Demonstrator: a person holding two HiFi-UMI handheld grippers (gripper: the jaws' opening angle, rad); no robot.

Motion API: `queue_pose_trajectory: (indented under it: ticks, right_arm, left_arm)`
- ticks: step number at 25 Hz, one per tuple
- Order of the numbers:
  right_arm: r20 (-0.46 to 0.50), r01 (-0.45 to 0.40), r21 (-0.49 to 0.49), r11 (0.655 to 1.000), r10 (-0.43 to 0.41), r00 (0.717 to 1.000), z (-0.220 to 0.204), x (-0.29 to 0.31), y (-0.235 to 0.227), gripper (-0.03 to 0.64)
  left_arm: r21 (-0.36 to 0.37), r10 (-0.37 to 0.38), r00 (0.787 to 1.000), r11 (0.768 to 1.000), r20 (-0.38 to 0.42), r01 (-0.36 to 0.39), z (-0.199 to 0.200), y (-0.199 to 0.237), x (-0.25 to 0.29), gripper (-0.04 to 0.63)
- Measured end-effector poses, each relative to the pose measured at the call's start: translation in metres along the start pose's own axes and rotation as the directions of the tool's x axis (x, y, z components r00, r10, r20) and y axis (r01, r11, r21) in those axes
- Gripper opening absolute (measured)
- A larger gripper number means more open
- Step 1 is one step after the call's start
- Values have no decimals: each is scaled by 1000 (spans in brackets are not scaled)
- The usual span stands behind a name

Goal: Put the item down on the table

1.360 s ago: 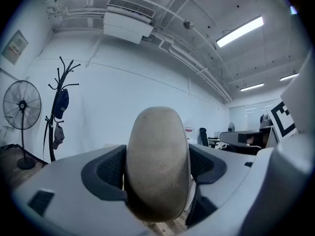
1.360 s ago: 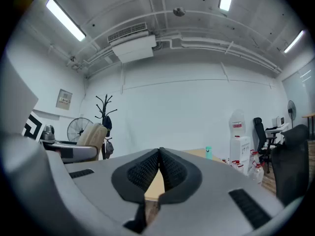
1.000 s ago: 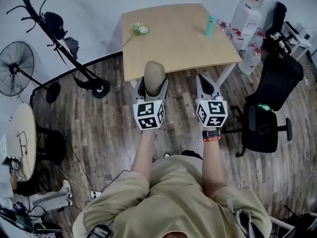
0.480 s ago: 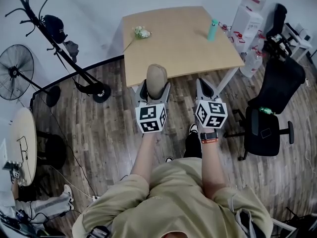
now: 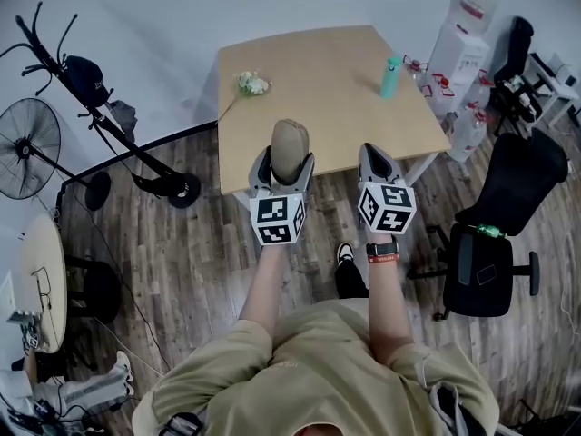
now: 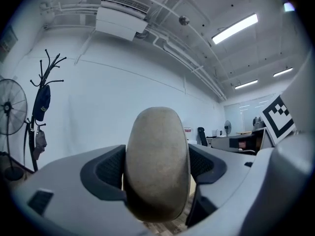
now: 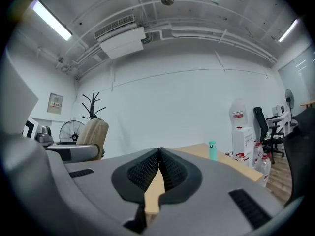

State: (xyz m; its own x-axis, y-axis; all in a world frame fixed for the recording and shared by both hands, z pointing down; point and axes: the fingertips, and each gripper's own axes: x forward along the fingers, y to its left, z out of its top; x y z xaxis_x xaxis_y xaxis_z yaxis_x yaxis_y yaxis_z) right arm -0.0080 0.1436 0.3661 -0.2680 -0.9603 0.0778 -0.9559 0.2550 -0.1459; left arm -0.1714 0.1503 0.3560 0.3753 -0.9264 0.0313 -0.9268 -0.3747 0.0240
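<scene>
My left gripper [image 5: 283,155] is shut on a tan, oval, stone-like item [image 5: 290,147], which stands upright between the jaws over the near edge of the light wooden table [image 5: 318,107]. In the left gripper view that item [image 6: 157,163] fills the gap between the jaws of the left gripper [image 6: 157,168]. My right gripper [image 5: 374,160] is held beside it at the table's near edge, shut with nothing in it. The right gripper [image 7: 159,168] shows its jaws closed together, with the tan item [image 7: 92,137] at the left and the table [image 7: 197,151] ahead.
A small greenish-white bundle [image 5: 251,84] lies at the table's far left, a teal bottle [image 5: 389,76] at its far right. Water jugs [image 5: 463,34] and black office chairs [image 5: 495,212] stand to the right, a coat rack [image 5: 95,107] and fan [image 5: 27,148] to the left.
Both grippers have moved forward toward the table, so they now reach over its near edge. The left gripper still holds the tan item and the right stays shut.
</scene>
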Motion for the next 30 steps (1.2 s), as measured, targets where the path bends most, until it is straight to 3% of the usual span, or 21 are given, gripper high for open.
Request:
queue_pose_trajectory:
  ticks: [5, 13, 20, 30]
  right_arm:
    - [2, -22, 33, 999, 22, 1000, 9, 56, -38, 15]
    - [-43, -35, -14, 999, 35, 998, 26, 134, -92, 15]
    - [-87, -104, 0, 995, 104, 991, 30, 203, -127, 15]
    - [-147, -147, 48, 988, 152, 977, 14, 264, -171, 15]
  left_arm:
    - [10, 10, 1000, 1000, -19, -10, -2, -4, 64, 367]
    - [-16, 71, 996, 997, -45, -71, 1, 6, 146, 365]
    - [-28, 125, 990, 992, -64, -127, -4, 17, 217, 365]
    - [-20, 157, 982, 987, -106, -159, -25, 9, 280, 365]
